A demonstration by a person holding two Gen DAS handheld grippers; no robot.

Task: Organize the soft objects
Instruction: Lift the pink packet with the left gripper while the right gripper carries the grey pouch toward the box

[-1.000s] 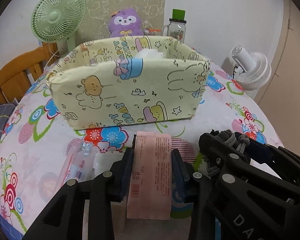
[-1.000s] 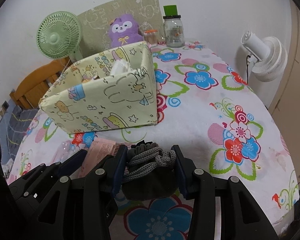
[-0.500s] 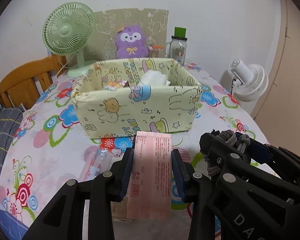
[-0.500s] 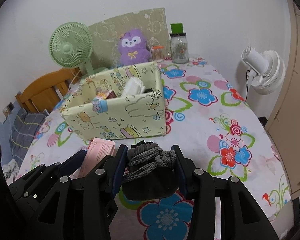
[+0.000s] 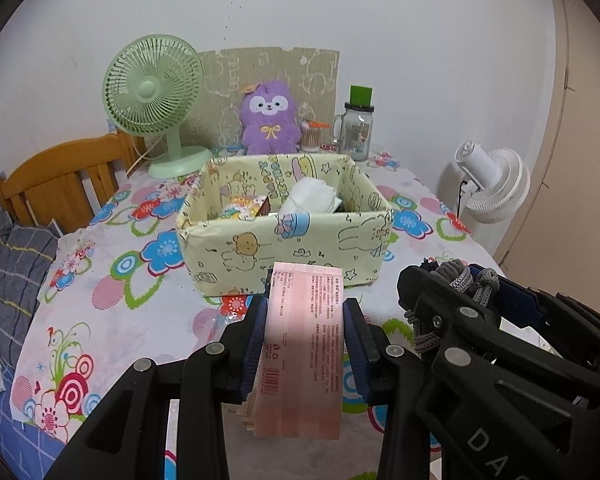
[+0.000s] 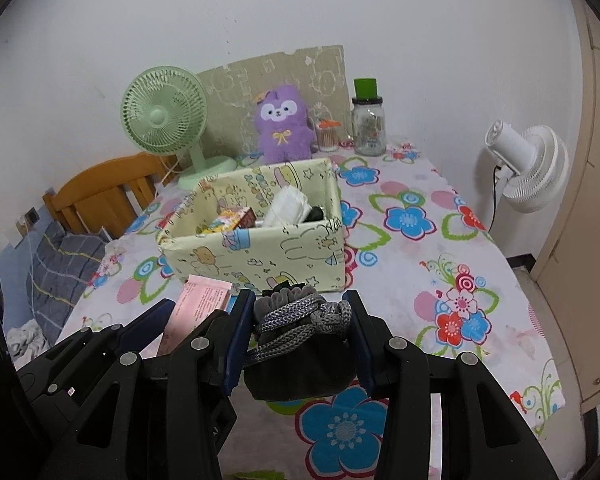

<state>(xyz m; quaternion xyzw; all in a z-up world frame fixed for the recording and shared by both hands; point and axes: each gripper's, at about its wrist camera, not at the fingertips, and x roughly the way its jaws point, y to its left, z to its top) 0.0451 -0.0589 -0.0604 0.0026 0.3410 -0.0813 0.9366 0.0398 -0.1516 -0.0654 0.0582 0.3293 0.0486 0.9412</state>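
Left wrist view: left gripper (image 5: 305,334) is clamped on a pink packet (image 5: 305,344), long axis running straight up-frame toward the box (image 5: 284,240). Box sits dead ahead, just above centre frame, open top facing up, white pack and snack packet already inside. Right wrist view: right gripper (image 6: 296,338) grips a grey pouch (image 6: 300,344); box is ahead, slightly left of centre. Both grippers ride above the tabletop (image 6: 420,248), side by side, about equally near. Next, likely: carry forward over the near wall, then release.
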